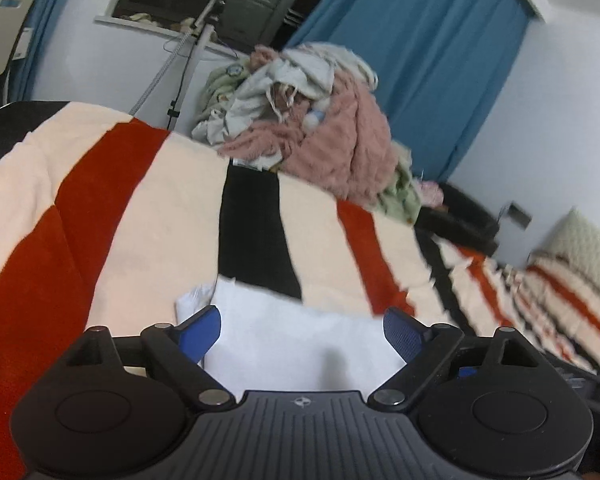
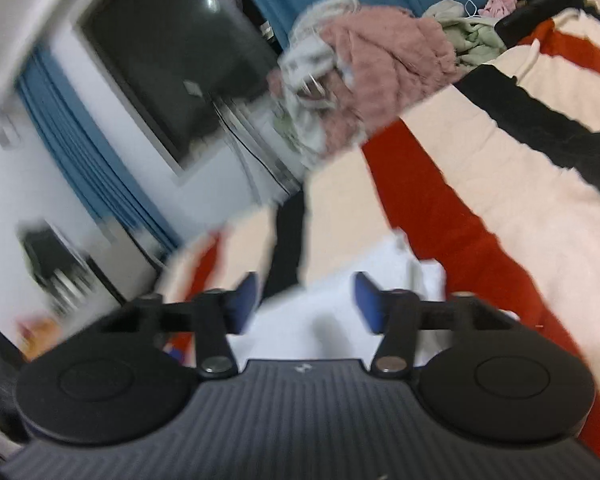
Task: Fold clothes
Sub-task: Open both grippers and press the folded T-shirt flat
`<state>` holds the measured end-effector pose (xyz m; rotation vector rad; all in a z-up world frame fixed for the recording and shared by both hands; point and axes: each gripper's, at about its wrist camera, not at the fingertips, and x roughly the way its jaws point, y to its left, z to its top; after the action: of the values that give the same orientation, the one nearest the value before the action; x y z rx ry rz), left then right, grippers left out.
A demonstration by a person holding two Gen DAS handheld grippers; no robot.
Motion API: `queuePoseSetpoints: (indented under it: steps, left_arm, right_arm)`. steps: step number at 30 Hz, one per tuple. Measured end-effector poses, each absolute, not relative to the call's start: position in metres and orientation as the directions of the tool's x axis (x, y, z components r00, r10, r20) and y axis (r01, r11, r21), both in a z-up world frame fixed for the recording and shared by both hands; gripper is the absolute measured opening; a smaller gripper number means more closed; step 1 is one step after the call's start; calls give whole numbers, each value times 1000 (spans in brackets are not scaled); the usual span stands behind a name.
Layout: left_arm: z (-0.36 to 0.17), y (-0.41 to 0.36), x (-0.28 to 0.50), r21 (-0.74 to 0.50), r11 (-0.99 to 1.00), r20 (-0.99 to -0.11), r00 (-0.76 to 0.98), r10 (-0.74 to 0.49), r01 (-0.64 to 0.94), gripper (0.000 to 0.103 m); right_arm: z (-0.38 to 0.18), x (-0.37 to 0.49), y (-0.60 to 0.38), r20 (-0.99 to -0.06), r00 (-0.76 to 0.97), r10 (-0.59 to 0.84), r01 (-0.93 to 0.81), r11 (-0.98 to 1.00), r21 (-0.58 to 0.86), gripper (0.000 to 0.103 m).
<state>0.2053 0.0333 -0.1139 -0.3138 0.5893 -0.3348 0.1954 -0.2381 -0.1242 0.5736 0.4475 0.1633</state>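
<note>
A white garment (image 1: 292, 332) lies folded flat on the striped blanket (image 1: 148, 208), right in front of my left gripper (image 1: 302, 330). The left gripper is open, its blue pads (image 1: 200, 332) wide apart over the white cloth, holding nothing. In the right wrist view the same white garment (image 2: 328, 316) lies under my right gripper (image 2: 304, 300), which is open and empty with blue pads (image 2: 366, 300) apart. A heap of unfolded clothes (image 1: 320, 120), pink, grey and pale green, sits at the far side of the blanket; it also shows in the right wrist view (image 2: 372, 64).
The cream, red and black striped blanket (image 2: 500, 184) covers the bed. A white tripod stand (image 1: 196, 52) and blue curtains (image 1: 412, 48) stand behind the heap. A dark window (image 2: 172, 52) and white wall lie beyond. The right wrist view is motion-blurred.
</note>
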Motion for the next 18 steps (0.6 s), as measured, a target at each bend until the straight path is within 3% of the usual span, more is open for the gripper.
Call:
queuePoseSetpoints:
  steps: [3, 5, 10, 18]
  left_arm:
    - [-122, 31, 208, -356, 912, -528, 762, -375, 202, 87]
    - [-128, 30, 210, -340, 921, -555, 749, -362, 193, 84]
    - [-134, 29, 211, -309, 936, -608, 721, -331, 169, 84]
    - [-114, 33, 157, -208, 958, -599, 748, -285, 199, 86]
  right_arm:
    - [-144, 214, -221, -486, 850, 204, 9, 917, 400, 34]
    - [-156, 222, -212, -524, 833, 179, 14, 940, 342, 34]
    - [-149, 214, -207, -532, 832, 161, 12, 952, 306, 34]
    - [-116, 169, -206, -523, 843, 121, -7, 977, 215, 37]
